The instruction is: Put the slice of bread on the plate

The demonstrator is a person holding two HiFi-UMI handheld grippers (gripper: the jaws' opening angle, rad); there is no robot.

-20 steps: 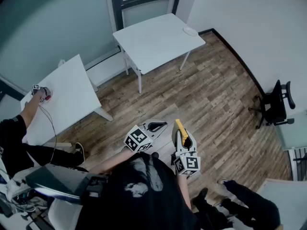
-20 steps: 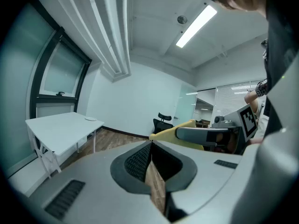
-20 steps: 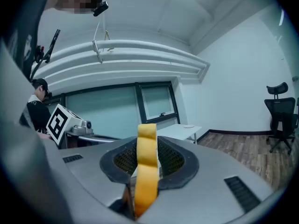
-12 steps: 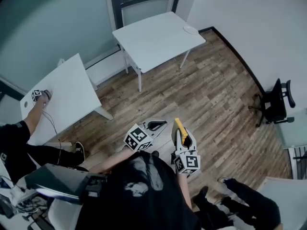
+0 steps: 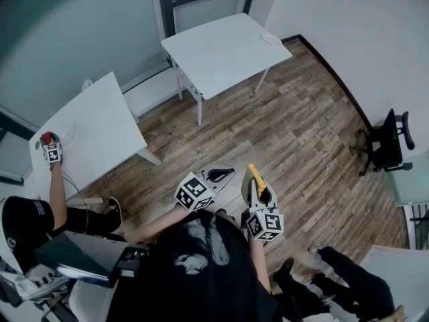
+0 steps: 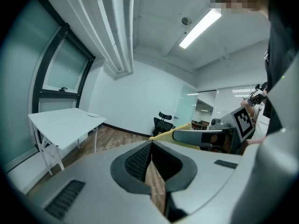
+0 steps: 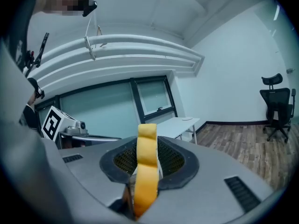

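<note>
A yellow slice of bread (image 7: 145,171) stands on edge between the jaws of my right gripper (image 7: 148,164), which is shut on it. In the head view the bread (image 5: 253,176) sticks out ahead of the right gripper (image 5: 257,190), held above the wood floor. My left gripper (image 5: 220,175) is beside it on the left. Its jaws (image 6: 150,149) are shut with nothing in them. The small white plate (image 5: 271,39) lies at the far right corner of a white table (image 5: 214,56) across the room. The plate (image 7: 187,119) also shows far off in the right gripper view.
A second white table (image 5: 100,129) stands at the left, where another person reaches out with a marked gripper (image 5: 51,148). A black office chair (image 5: 387,143) is by the right wall. Someone's legs (image 5: 338,274) are at lower right. Wood floor lies between me and the far table.
The other person's hand has slid along the left table toward its near edge. Both my grippers have kept their places, with the bread still in the right one.
</note>
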